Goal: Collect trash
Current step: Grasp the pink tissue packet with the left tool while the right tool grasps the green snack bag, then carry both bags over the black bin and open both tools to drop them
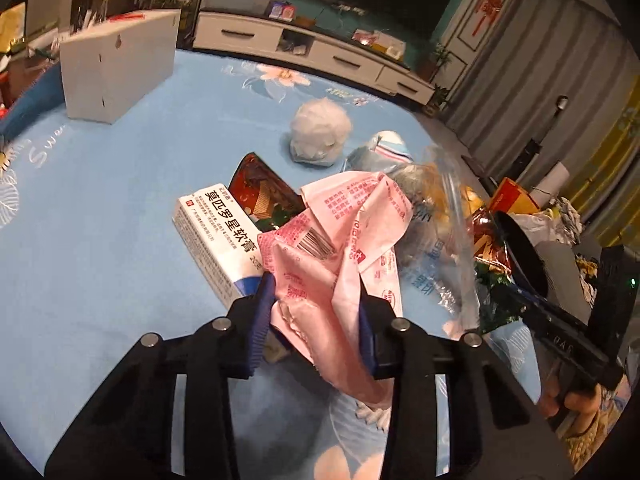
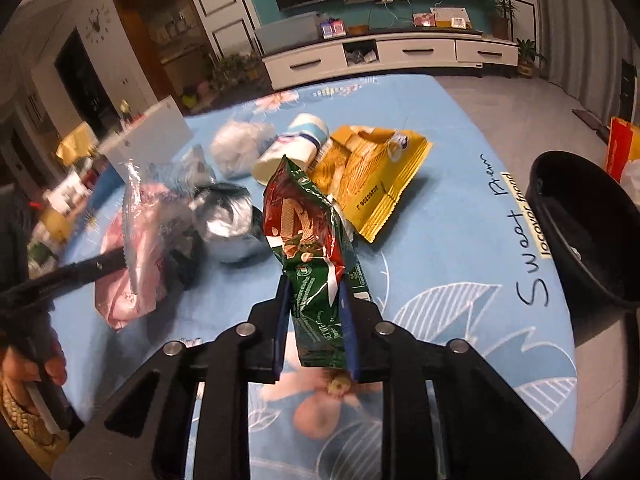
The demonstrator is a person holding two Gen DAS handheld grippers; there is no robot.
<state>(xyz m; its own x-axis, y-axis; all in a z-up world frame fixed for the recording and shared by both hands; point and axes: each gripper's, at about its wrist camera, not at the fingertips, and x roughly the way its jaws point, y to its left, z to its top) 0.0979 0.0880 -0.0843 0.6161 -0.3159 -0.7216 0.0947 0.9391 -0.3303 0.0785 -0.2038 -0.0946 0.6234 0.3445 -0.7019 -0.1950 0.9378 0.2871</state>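
Covering the table was a blue cloth (image 2: pixel 460 216), with a black bin (image 2: pixel 588 232) at its right edge. Litter lay mid-cloth: a yellow bag (image 2: pixel 376 176), a white box (image 1: pixel 218 236), a cup (image 2: pixel 292 148). The left gripper (image 1: pixel 316 304) was clamped on a pink wrapper (image 1: pixel 332 248); the right gripper (image 2: pixel 314 304) pinched a green wrapper (image 2: pixel 308 232), lifted. Judged step: carrying to the bin; next, swing rightward over it, then release.

black bin (image 2: pixel 580 232) — cut off at right | ointment box (image 1: pixel 218 236) — partly behind pink wrapper (image 1: pixel 332 256)
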